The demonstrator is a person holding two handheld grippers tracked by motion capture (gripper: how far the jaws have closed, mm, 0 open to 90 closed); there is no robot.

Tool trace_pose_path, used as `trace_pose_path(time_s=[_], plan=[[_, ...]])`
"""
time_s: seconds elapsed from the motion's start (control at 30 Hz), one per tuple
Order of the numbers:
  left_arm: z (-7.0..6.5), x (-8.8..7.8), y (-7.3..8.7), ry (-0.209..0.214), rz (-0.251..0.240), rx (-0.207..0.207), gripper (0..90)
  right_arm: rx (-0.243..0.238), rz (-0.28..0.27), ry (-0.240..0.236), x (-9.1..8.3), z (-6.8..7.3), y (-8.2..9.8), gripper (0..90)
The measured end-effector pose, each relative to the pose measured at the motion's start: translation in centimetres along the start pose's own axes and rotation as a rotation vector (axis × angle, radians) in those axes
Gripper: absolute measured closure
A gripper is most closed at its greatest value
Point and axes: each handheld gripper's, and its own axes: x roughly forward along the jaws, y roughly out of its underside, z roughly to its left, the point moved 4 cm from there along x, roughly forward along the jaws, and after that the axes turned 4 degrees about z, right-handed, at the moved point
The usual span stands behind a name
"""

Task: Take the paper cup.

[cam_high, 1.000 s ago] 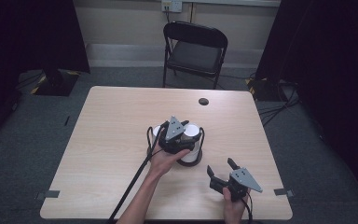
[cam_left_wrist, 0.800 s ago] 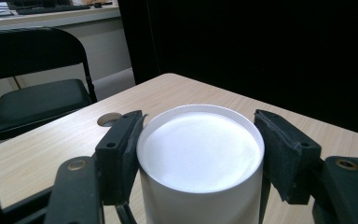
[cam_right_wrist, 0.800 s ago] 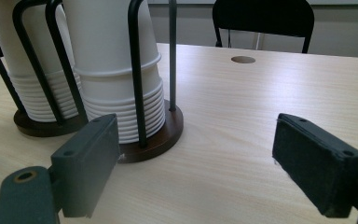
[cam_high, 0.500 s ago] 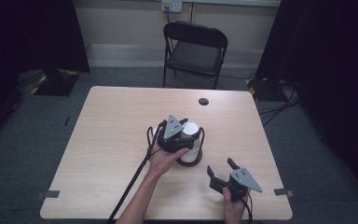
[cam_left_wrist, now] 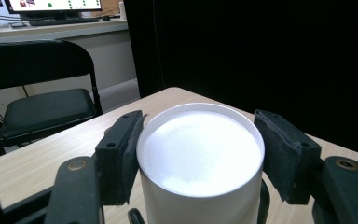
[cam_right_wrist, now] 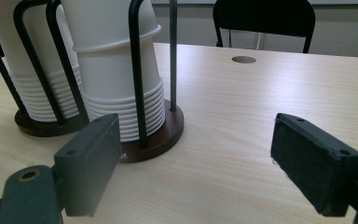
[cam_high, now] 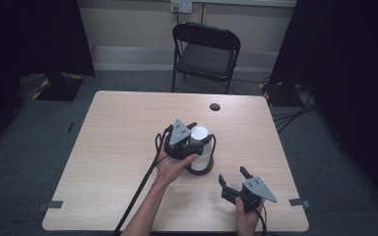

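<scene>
A stack of upside-down white paper cups [cam_high: 200, 147] stands in a black wire holder on a dark round base [cam_high: 200, 170] near the table's middle. My left gripper [cam_high: 200, 134] is shut on the top cup [cam_left_wrist: 200, 154], one pad on each side of its upturned bottom. My right gripper [cam_high: 232, 175] stands open near the table's front right, with nothing between its jaws. In the right gripper view, the right gripper [cam_right_wrist: 196, 130] faces the holder's base [cam_right_wrist: 168, 128], and a second cup stack [cam_right_wrist: 28, 70] stands in its own holder to the left.
A black folding chair [cam_high: 205, 49] stands behind the table's far edge. A small round hole [cam_high: 215, 106] sits in the tabletop [cam_high: 113, 132] at the far right. The left gripper's cable [cam_high: 138, 191] trails to the front edge.
</scene>
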Motion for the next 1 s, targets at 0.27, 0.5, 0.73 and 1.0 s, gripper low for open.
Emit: trace_pose_path(time_s=[0.27,0.5,0.73,1.0], plan=[[-0.1,-0.1,-0.1,-0.002,-0.009,-0.001,35.1,-0.005,0.002,0.002,0.0,0.0,0.0,15.4],[-0.3,-0.7,-0.6,-0.009,-0.037,0.008,35.1,-0.004,0.002,0.002,0.0,0.0,0.0,15.4],[0.0,-1.1,-1.0,-0.004,-0.066,-0.004,35.1,-0.006,0.000,0.003,0.0,0.0,0.0,15.5],[-0.1,-1.4,-1.3,-0.005,-0.085,-0.008,35.1,-0.007,0.000,0.004,0.0,0.0,0.0,15.5]])
